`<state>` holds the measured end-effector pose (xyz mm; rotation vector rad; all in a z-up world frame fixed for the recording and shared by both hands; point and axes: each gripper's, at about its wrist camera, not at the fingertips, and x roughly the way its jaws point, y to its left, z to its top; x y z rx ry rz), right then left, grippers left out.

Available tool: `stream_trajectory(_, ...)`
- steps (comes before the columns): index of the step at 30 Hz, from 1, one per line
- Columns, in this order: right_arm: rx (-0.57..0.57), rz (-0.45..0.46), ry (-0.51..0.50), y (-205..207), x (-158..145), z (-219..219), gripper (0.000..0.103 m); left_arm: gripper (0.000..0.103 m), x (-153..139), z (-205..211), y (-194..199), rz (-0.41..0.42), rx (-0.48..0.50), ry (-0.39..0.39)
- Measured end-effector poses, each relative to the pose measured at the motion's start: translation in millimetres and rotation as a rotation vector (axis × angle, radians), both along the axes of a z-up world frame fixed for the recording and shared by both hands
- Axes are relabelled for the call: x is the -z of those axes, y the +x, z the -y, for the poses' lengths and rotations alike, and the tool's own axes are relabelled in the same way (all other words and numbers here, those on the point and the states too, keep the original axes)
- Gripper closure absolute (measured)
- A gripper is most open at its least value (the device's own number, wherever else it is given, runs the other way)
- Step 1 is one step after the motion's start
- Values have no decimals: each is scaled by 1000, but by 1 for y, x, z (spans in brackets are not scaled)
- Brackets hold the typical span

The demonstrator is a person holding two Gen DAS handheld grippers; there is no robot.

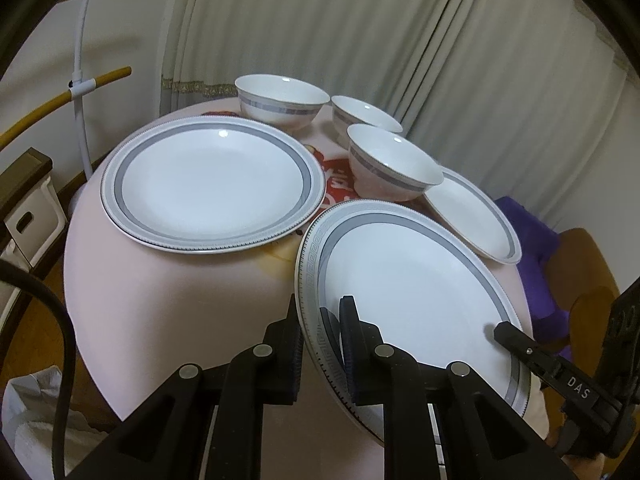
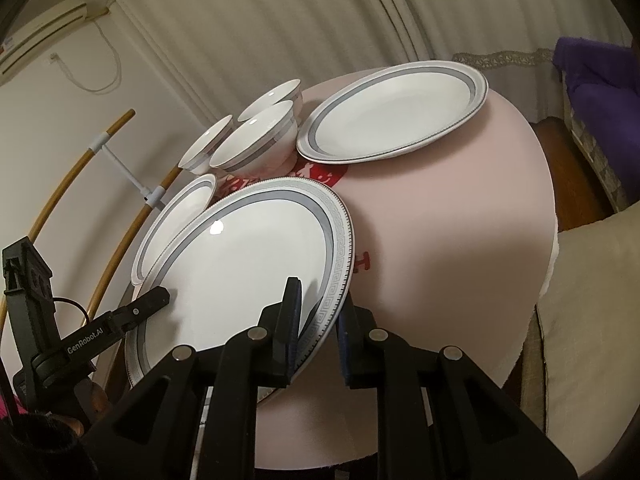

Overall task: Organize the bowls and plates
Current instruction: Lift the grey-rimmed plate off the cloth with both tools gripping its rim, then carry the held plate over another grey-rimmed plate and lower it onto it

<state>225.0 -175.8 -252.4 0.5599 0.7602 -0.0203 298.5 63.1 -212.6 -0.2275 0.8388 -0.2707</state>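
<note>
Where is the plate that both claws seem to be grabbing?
The held plate is at the near edge of the round pink table, its rim between each claw's fingers, left claw and right claw, just before the bowls.

Behind your round pink table (image 1: 168,280) hang pale pleated curtains (image 1: 360,32) with a patterned trim band, and to your left a white-and-wood rack (image 1: 80,88) stands against a cream wall (image 1: 44,40). You've got wooden flooring (image 1: 40,344) below, with a white storage bin (image 1: 32,216) and a plastic bag (image 1: 36,412) down there. Off to the right lies purple fabric (image 2: 596,68), a cream cushion (image 2: 592,320) sits beside the table, and an air conditioner (image 2: 44,36) is mounted high on the wall.
</note>
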Motion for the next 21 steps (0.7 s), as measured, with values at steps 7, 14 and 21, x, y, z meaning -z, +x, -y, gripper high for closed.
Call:
stream_trajectory(7,-14,14,-7,-2,-8,-5,86,90,-10,-4,-10,28,-11,7)
stream_trajectory(14,-45,27,-14,5,-17,-17,86,90,-17,-19,-21,46,-50,13)
stream_trajectory(21,-107,43,-18,24,-25,-38,86,90,-30,-45,-33,75,-119,31)
